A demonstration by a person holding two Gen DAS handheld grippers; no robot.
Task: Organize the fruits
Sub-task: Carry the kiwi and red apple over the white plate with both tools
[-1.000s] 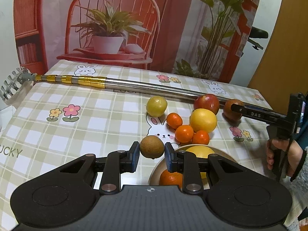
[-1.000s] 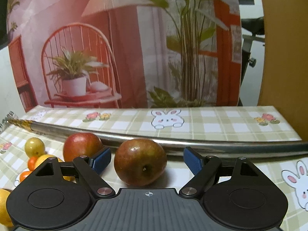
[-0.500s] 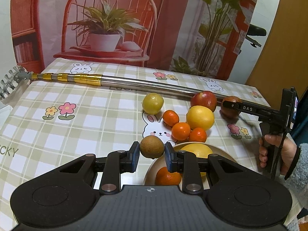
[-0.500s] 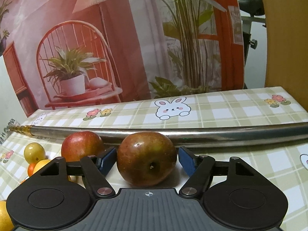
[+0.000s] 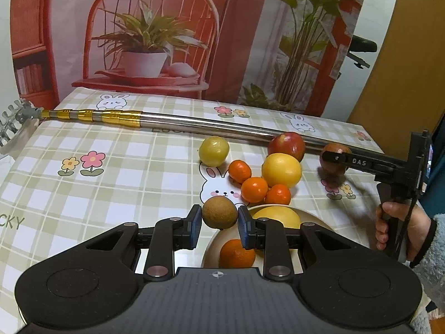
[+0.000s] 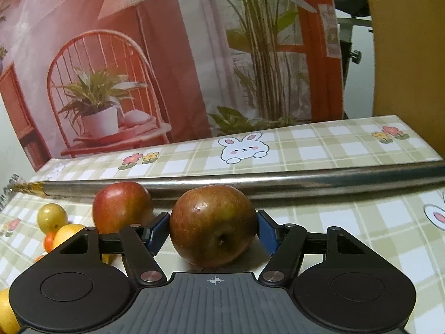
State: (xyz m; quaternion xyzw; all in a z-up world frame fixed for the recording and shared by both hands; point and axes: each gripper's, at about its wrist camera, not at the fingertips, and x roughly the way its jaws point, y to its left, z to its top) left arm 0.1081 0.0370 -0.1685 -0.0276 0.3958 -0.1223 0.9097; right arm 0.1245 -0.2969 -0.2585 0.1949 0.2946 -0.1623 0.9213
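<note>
1. Left wrist view: the left claw [image 5: 217,224] pinches a round brown rough-skinned fruit [image 5: 219,212] at its widest part, a blue pad [image 5: 196,222] touching each side. The fruit hangs just beside the near-left rim of the cream round plate [image 5: 313,218], which already holds a large yellow citrus [image 5: 281,216] and an orange mandarin [image 5: 236,253].
2. Same view, on the counter with the green checked bunny cloth [image 5: 125,172]: three small orange mandarins [image 5: 254,189] cluster touching a big yellow lemon-like fruit [image 5: 281,169]; a yellow-green round plum [image 5: 214,150] sits apart to their left, and a red apple [image 5: 286,144] lies against a long steel telescopic pole with gold bands [image 5: 194,122].
3. Handling, as I judge it: the brown fruit looks firm and light, and its rough skin should hold well. It needs lowering onto the plate, not dropping, or it may roll.
4. Right wrist view: the right claw [image 6: 212,232] is closed on a dark red-brown apple [image 6: 212,226], both pads at its equator, dimpled end facing the camera. It seems slightly off the cloth, though I cannot tell for certain.
5. The apple looks heavier, hard and waxy, so a grip across the middle suits it; squeezing harder risks bruising.
</note>
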